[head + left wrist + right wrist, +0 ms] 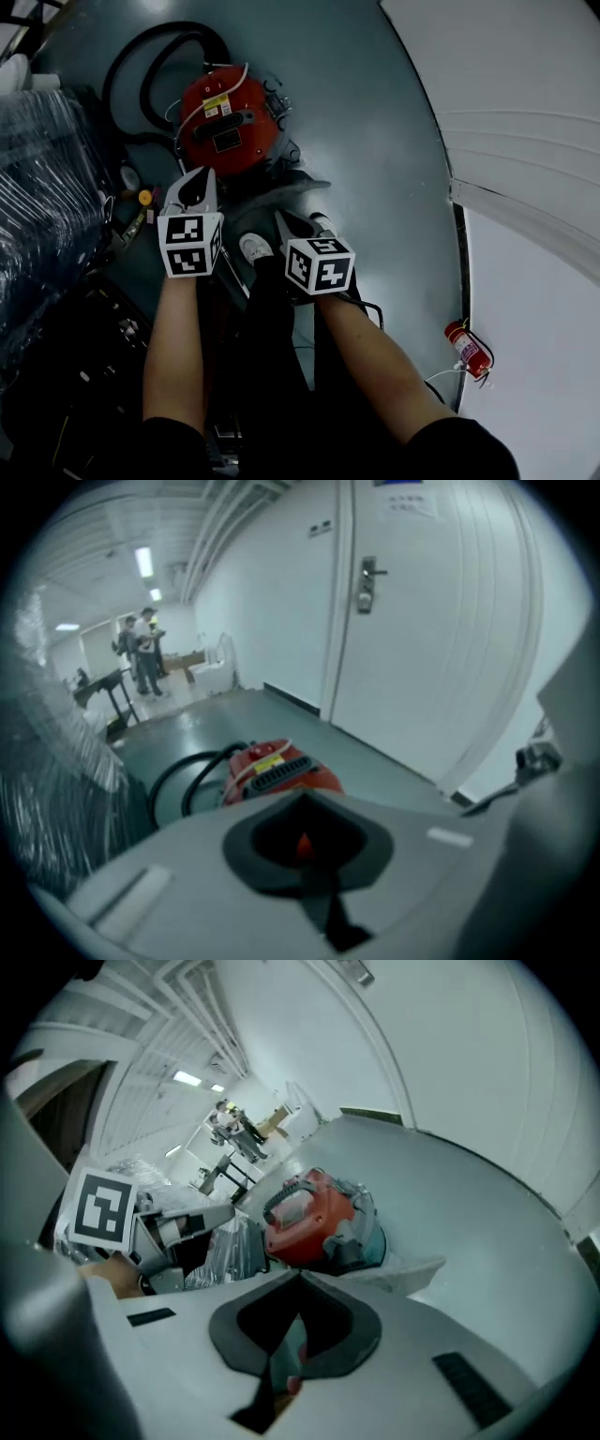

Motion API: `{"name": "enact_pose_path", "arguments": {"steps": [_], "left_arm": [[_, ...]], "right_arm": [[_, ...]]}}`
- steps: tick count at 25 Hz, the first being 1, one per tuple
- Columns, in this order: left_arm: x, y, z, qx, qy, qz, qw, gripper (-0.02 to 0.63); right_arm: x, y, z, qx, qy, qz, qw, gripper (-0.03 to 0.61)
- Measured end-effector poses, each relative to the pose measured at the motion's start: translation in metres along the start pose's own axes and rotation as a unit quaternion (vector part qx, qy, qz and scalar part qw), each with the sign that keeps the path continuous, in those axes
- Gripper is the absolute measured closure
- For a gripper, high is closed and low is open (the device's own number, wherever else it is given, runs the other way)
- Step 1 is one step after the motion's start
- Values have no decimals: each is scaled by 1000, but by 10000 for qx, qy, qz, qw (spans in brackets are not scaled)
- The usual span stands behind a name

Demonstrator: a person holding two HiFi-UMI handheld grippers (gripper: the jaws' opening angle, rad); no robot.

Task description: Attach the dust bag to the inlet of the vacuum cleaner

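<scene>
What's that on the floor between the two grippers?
The person's white shoe lies between the left gripper and the right gripper; the head view shows it.

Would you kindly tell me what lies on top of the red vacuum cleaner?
A white cable, a yellow label and a black grille sit on the vacuum cleaner; the left gripper covers its near edge.

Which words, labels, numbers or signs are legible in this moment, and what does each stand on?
Nothing here can be read as text.
Yellow and white labels on the vacuum cleaner: too small to read.
Blue sign on the door: blurred.
White label on the fire extinguisher: too small to read.
</scene>
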State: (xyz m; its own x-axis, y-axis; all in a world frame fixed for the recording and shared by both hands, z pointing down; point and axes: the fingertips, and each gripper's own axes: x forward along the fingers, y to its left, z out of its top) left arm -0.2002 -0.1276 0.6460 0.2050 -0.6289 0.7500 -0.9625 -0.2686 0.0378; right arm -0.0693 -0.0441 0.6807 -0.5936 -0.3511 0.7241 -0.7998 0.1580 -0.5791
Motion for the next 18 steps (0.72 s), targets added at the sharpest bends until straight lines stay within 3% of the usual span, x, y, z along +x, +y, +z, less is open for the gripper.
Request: {"name": "enact_pose_path", "arguments": {"steps": [3,6,13,15,18], "left_arm": [[-44,-13,4,-1050,-91,161,9943,614],[-91,-33,28,-1548,-210,325,9872,615],[-207,-77,143,-1553,-878,275,9836,614],[-248,-79,186,-1582,-1335,402,9775,615],[-303,-72,255,-1532,-2190,673,9613,615]], "right_arm": [[-36,31,34,-886,-293,78,9956,580],[-80,67,68,-1780,-549,263,9821,580],[-202,147,161,-2506,-1429,581,9557,580],[-237,173,184,-2549,-1698,695,9494,580],[-285,220,229,-2504,-2265,970,9363,580]]}}
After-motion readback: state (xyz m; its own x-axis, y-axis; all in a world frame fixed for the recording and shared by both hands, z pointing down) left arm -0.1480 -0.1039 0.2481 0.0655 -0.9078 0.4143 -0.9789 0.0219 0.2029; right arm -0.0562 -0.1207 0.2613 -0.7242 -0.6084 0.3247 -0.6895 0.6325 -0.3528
